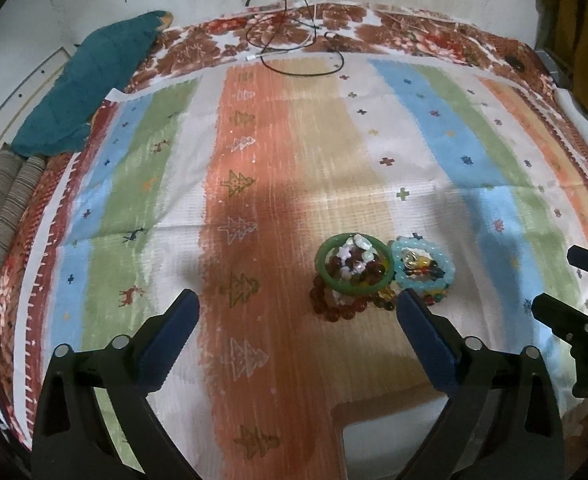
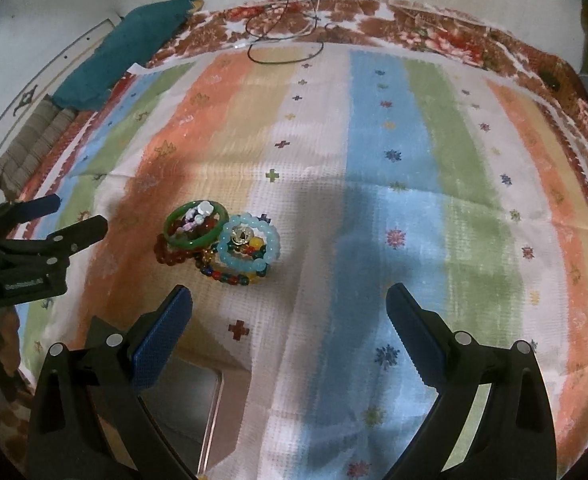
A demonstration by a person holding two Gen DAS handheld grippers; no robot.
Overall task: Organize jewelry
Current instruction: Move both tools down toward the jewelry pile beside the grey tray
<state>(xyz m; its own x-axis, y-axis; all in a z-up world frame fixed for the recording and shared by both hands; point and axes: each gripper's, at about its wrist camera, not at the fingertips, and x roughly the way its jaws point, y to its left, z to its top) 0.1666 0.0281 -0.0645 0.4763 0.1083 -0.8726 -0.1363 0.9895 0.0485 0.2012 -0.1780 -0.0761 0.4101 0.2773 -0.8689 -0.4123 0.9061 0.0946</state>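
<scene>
Lower left of the right wrist view: clear box (image 2: 198,412) cut off behind a blue pad. Centre left – green bangle (image 2: 195,229) atop red beads (image 2: 170,254), pale blue bracelet (image 2: 248,246) touching it, smaller pieces inside hard to make out. Striped cloth (image 2: 433,200) bare rightward. Left tongs (image 1: 297,312) apart, empty; right tongs (image 2: 290,304) likewise.

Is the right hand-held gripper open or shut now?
Open. In the right wrist view, the right hand-held gripper has its two blue pads far apart, with only striped cloth between them.
</scene>
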